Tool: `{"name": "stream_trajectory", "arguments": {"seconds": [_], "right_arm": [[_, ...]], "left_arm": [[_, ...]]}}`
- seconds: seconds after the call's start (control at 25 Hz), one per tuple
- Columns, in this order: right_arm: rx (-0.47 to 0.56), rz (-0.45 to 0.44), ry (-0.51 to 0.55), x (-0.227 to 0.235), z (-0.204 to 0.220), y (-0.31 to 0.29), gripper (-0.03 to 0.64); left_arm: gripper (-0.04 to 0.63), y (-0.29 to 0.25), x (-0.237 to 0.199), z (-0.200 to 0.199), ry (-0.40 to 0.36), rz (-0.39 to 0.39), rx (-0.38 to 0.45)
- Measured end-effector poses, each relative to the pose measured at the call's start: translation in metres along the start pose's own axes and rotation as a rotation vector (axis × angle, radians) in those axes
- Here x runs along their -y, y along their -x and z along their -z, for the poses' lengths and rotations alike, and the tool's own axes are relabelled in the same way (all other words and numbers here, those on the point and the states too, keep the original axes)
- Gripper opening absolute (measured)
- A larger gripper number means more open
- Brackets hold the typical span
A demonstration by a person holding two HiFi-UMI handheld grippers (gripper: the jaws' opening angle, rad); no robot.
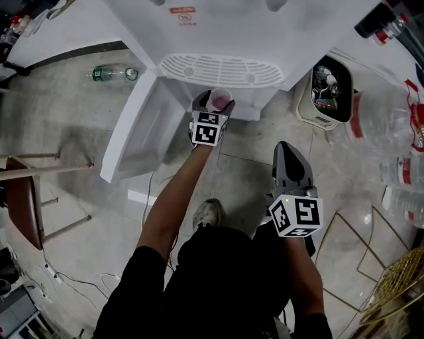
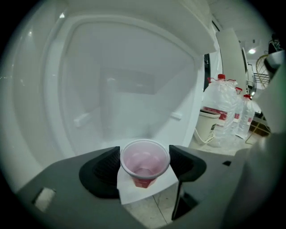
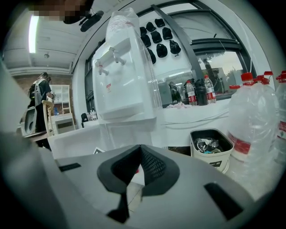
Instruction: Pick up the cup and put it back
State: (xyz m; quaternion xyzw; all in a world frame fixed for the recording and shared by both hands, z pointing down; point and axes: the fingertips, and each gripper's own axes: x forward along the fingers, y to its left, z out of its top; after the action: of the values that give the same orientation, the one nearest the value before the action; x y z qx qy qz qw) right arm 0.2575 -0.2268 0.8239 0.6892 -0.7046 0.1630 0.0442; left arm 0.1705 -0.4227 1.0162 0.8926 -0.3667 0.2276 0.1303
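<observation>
The left tool [image 1: 214, 102] is pinching the pinkish cup [image 2: 145, 163] just under the white water dispenser [image 1: 225, 40]. The right tool [image 3: 136, 167], jaws pressed together, is hovering apart. The dispenser's red sticker [image 1: 182, 14] is showing too small to read; a full bin [image 1: 331, 93] is standing at its right.

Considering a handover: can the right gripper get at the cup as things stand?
Probably not cleanly. The cup sits clamped between the jaws of the left gripper, which cover two of its sides. The right gripper hangs apart, nearer the person's body, with its jaws shut; it would have to open first.
</observation>
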Motion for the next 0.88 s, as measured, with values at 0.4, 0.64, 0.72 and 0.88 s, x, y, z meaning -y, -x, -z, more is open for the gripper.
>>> {"name": "stream_trajectory", "arguments": {"seconds": [0.4, 0.64, 0.72, 0.88], "right_arm": [[0.016, -0.074, 0.050, -0.021, -0.002, 0.018, -0.005], [0.029, -0.120, 0.054, -0.035, -0.006, 0.024, -0.005], [0.037, -0.142, 0.070, -0.043, -0.011, 0.025, -0.005], [0.045, -0.182, 0.089, -0.061, -0.024, 0.030, -0.005]], "left_arm": [[0.341, 0.114, 0.028, -0.021, -0.011, 0.057, 0.083], [0.341, 0.186, 0.043, -0.037, -0.038, 0.078, 0.079], [0.341, 0.208, 0.050, -0.046, -0.074, 0.094, 0.065], [0.341, 0.251, 0.057, -0.075, -0.101, 0.131, 0.079]]}}
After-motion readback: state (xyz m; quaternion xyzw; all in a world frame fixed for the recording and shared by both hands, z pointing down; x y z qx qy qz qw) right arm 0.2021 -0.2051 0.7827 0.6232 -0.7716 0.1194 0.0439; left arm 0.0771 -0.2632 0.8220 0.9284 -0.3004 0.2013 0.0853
